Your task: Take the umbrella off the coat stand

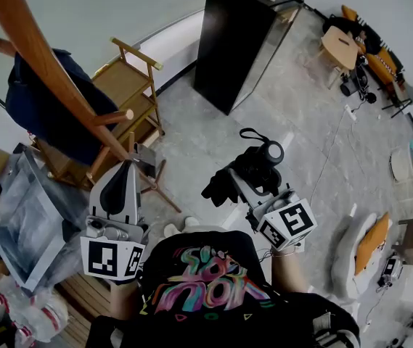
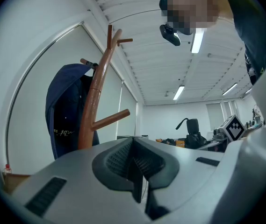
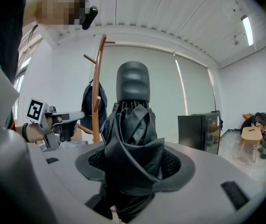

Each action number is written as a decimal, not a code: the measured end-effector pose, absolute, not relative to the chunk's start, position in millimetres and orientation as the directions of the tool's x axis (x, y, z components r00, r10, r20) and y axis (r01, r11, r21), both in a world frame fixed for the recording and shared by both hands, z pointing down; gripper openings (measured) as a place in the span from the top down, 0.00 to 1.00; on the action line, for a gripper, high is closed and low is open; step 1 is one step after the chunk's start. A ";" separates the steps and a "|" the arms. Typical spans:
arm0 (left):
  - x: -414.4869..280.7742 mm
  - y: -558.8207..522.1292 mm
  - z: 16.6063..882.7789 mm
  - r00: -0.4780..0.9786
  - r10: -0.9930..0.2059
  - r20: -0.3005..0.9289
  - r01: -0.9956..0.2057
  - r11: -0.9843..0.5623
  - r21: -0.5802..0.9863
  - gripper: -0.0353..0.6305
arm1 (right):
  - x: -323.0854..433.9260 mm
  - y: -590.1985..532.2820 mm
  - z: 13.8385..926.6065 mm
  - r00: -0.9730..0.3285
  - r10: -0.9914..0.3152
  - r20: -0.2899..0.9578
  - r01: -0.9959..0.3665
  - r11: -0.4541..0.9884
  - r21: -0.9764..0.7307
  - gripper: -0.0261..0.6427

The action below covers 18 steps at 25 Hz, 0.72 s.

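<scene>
The right gripper (image 3: 133, 171) is clamped on the folded black umbrella (image 3: 132, 125), its jaws held partly apart by the bundle of cloth pressed between the pads; in the right gripper view the umbrella's long axis stands upright, crossing the line of the jaws, with the rounded end cap (image 3: 133, 80) pointing up and the pleated cloth running down through the jaws and out below them; in the head view the same umbrella lies slantwise, the capped end with its strap loop (image 1: 253, 134) to the far right and the loose cloth end to the near left; the umbrella hangs in open air over the pale floor (image 1: 315, 122), well apart from the coat stand (image 1: 35, 53), which rises at the far left; a navy jacket (image 1: 46, 107) hangs on the stand, and one bare wooden peg (image 2: 111, 119) sticks out towards the right; the left gripper (image 2: 133, 164) is level beside the stand, its jaws shut together with nothing between them; a wooden folding chair (image 1: 130, 85) stands just right of the stand; a tall black cabinet (image 1: 235, 38) stands further off at the far middle; a plastic-wrapped bundle (image 1: 17, 216) lies at the near left
</scene>
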State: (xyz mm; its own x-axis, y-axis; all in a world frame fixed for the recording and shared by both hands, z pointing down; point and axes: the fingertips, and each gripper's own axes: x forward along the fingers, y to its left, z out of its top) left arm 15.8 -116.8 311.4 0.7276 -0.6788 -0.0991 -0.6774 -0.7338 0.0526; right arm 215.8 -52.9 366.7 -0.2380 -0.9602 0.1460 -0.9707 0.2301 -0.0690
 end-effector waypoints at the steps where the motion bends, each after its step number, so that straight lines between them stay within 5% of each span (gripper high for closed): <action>1: 16.2 -116.3 311.2 0.728 -0.679 -0.099 -0.677 -0.734 0.052 0.91 | 216.1 -53.2 366.9 -0.238 -0.960 0.147 -0.971 0.231 -0.067 0.56; 18: 17.4 -114.1 309.3 0.722 -0.685 -0.095 -0.684 -0.728 0.054 0.91 | 214.4 -57.5 362.8 -0.260 -0.955 0.142 -0.965 0.252 -0.071 0.56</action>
State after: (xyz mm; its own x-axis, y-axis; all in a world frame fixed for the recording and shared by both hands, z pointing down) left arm 17.4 -114.1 309.3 0.7221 -0.6852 -0.0948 -0.6836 -0.7279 0.0541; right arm 214.4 -57.5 362.8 -0.2601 -0.9550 0.1422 -0.9651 0.2523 -0.0706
